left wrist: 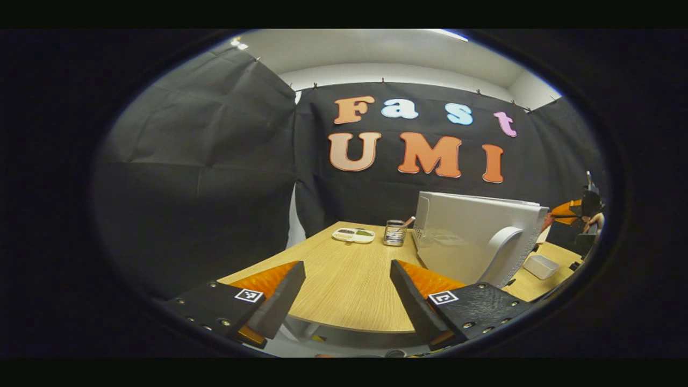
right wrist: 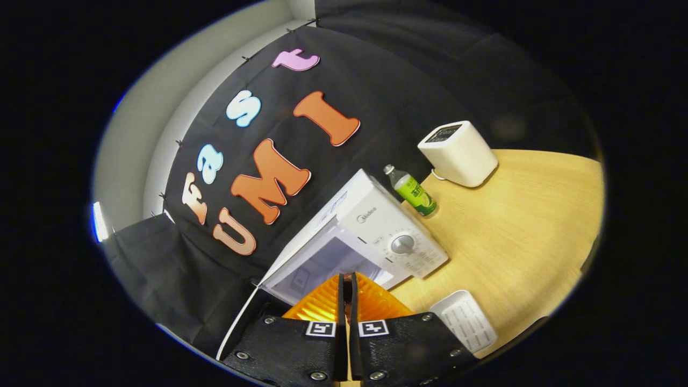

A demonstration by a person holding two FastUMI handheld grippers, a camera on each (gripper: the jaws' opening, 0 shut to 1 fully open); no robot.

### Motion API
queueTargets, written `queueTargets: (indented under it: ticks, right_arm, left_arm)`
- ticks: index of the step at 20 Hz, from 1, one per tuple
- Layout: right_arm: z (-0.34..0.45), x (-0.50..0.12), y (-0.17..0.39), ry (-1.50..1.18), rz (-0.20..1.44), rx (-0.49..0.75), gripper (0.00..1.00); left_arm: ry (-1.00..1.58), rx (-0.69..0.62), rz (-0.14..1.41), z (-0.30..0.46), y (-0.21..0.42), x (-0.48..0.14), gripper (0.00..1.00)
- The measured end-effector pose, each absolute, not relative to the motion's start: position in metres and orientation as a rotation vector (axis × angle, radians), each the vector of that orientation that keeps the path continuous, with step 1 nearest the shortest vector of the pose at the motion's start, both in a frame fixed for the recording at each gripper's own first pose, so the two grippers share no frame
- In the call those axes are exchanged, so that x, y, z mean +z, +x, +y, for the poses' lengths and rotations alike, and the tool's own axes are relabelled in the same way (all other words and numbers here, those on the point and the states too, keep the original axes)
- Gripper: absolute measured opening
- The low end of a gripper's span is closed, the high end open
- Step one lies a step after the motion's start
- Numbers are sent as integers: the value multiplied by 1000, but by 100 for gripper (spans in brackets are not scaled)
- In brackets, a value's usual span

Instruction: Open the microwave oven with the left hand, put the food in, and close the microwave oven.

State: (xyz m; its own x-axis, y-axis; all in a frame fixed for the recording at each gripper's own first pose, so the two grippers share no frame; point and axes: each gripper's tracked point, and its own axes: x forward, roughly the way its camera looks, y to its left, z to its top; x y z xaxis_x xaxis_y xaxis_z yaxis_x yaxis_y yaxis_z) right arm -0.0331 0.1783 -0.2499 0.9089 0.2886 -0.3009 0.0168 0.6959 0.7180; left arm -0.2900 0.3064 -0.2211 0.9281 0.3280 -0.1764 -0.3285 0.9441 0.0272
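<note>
The white microwave (right wrist: 376, 226) stands on the wooden table (right wrist: 516, 226) with its door (right wrist: 236, 322) swung open. In the left gripper view the open door (left wrist: 473, 236) and its curved handle (left wrist: 505, 252) sit to the right of my left gripper (left wrist: 346, 264), which hangs open over the table's near edge with nothing in it. My right gripper (right wrist: 348, 290) is shut just in front of the oven's opening, with a thin reddish sliver of food (right wrist: 348, 309) pinched between its fingers. From the left gripper view, the right gripper (left wrist: 567, 210) and the hand holding it are beyond the door.
A small white tray (right wrist: 463, 320) lies on the table by the microwave's front. A green bottle (right wrist: 414, 193) and a white boxy appliance (right wrist: 458, 153) stand beside the oven. A divided white plate (left wrist: 353, 235) and a glass jar (left wrist: 394, 233) sit at the table's far end.
</note>
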Motion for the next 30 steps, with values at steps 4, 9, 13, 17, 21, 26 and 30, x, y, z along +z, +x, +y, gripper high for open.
queueTargets:
  ticks: [4,9,13,17,21,26,30]
  right_arm:
    - [229,-257,-13,839,436,178,1]
    - [277,-269,15,895,432,176,1]
    - [298,-291,41,925,413,127,1]
    - [308,-319,77,944,384,53,1]
    - [317,-337,105,913,338,3,1]
    - [328,-368,121,871,367,-25,3]
    - [325,-372,128,737,376,-22,15]
  left_arm:
    - [-14,318,169,306,-280,-221,94]
    - [-18,271,161,301,-264,-224,94]
    - [-11,230,154,298,-247,-224,94]
    - [-16,218,154,300,-239,-229,94]
    - [-17,223,178,304,-234,-239,95]
    - [-24,243,170,311,-238,-241,96]
    - [-31,248,166,310,-238,-242,96]
